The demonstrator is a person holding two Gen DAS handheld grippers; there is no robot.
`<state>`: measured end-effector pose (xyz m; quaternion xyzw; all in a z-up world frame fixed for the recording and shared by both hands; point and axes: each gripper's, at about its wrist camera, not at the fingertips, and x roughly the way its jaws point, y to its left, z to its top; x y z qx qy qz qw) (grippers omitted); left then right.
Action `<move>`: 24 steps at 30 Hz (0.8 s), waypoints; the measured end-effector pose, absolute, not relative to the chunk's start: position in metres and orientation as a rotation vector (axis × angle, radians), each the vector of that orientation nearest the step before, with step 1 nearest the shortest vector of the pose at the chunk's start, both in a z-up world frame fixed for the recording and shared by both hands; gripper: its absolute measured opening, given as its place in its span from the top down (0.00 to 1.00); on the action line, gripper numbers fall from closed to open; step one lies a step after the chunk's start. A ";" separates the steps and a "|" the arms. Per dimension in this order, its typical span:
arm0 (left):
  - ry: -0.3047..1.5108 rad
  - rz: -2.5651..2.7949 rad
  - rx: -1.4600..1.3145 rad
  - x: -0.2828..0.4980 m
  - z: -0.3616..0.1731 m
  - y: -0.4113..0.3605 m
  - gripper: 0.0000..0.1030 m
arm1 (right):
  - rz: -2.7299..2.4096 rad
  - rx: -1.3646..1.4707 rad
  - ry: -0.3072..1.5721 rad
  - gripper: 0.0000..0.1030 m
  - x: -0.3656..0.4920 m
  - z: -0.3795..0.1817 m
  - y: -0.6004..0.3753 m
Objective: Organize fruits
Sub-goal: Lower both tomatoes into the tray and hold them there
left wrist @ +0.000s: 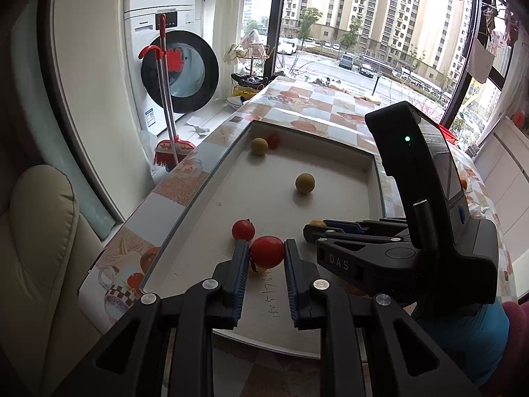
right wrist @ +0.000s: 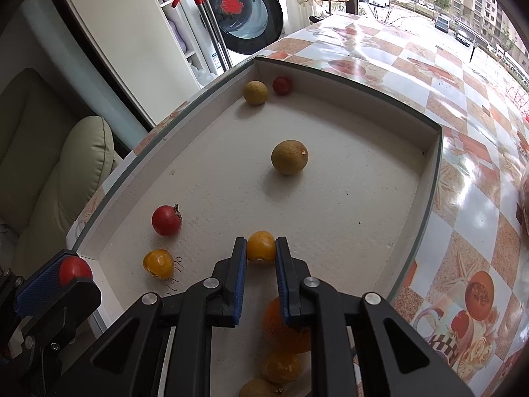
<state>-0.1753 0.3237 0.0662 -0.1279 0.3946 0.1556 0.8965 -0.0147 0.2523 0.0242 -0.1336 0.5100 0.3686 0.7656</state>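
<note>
Fruits sit in white tray (left wrist: 205, 198) on tiled table (left wrist: 317, 102). Left wrist view: left gripper (left wrist: 266, 253) clamps red tomato (left wrist: 267, 251), 2nd red tomato (left wrist: 243, 229) just beside, tan fruit (left wrist: 305, 183) mid-tray. Right wrist view: right gripper (right wrist: 261, 248) pinches yellow tomato (right wrist: 261, 246); another yellow one (right wrist: 158, 263) near left gripper, orange (right wrist: 284, 329) under fingers (right wrist: 239, 278)

Left gripper (left wrist: 266, 250) clamped on a red tomato (left wrist: 267, 252) near the white tray's (left wrist: 211, 195) near-left edge, another tomato (left wrist: 243, 230) just beyond, right gripper (left wrist: 309, 230) alongside.
</note>
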 end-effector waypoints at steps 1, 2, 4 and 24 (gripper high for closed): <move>0.819 0.321 -0.264 -0.175 0.066 0.323 0.78 | 0.801 -0.290 1.105 0.82 -0.015 0.025 0.252; 0.820 0.320 -0.263 -0.174 0.065 0.323 0.78 | 0.802 -0.288 1.105 0.82 -0.015 0.025 0.252; 0.824 0.319 -0.259 -0.174 0.065 0.321 0.78 | 0.802 -0.281 1.106 0.82 -0.014 0.025 0.251; 0.853 0.317 -0.248 -0.164 0.057 0.315 0.78 | 0.811 -0.283 1.078 0.82 -0.009 0.025 0.244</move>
